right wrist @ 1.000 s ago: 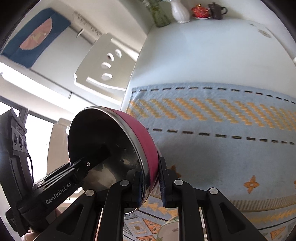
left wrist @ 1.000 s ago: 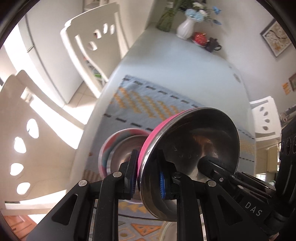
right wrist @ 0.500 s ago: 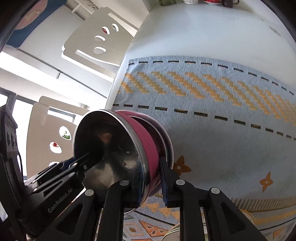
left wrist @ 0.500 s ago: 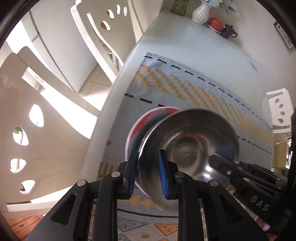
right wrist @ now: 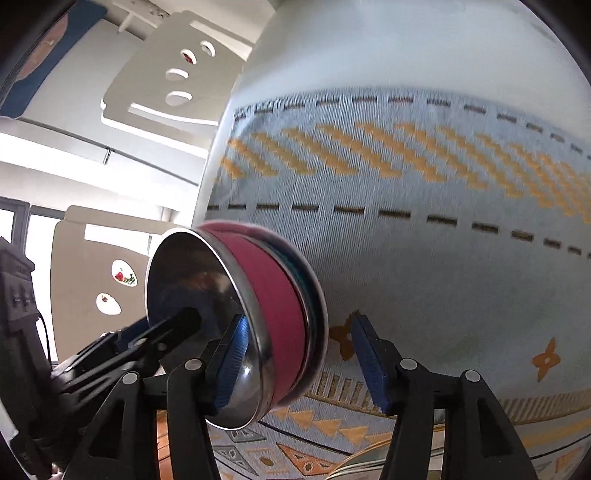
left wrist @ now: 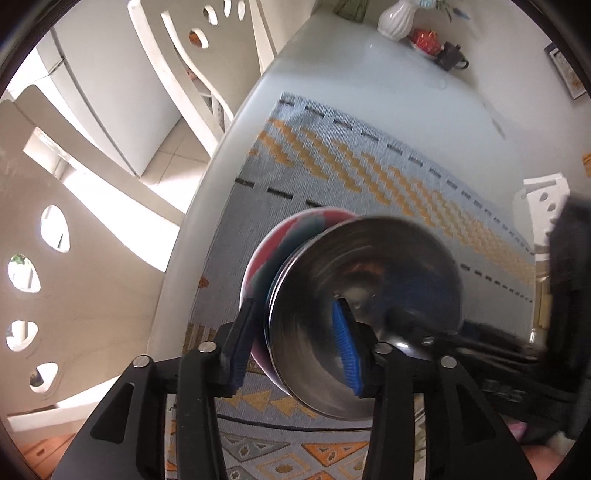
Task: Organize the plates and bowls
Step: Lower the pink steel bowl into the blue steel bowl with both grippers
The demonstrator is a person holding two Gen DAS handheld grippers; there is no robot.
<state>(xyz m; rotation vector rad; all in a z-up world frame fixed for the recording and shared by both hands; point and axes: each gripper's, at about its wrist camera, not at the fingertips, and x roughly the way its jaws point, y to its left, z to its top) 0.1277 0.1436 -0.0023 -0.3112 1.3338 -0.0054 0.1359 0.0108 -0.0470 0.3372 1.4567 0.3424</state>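
Observation:
A steel bowl with a pink outside sits nested in a second bowl with a red and teal outside on the blue-grey table mat. My left gripper is open, its jaws either side of the near rims, one blue pad inside the steel bowl. My right gripper is open, its jaws wide either side of the stacked rims. Each gripper shows in the other's view, reaching into the bowl.
White chairs stand along the table's left edge. A white vase, a red dish and a dark teapot stand at the far end. A plate rim shows at the bottom of the right wrist view.
Both grippers lowered the pink steel bowl into the red and teal bowl. Both grippers then opened and let go of its rim.

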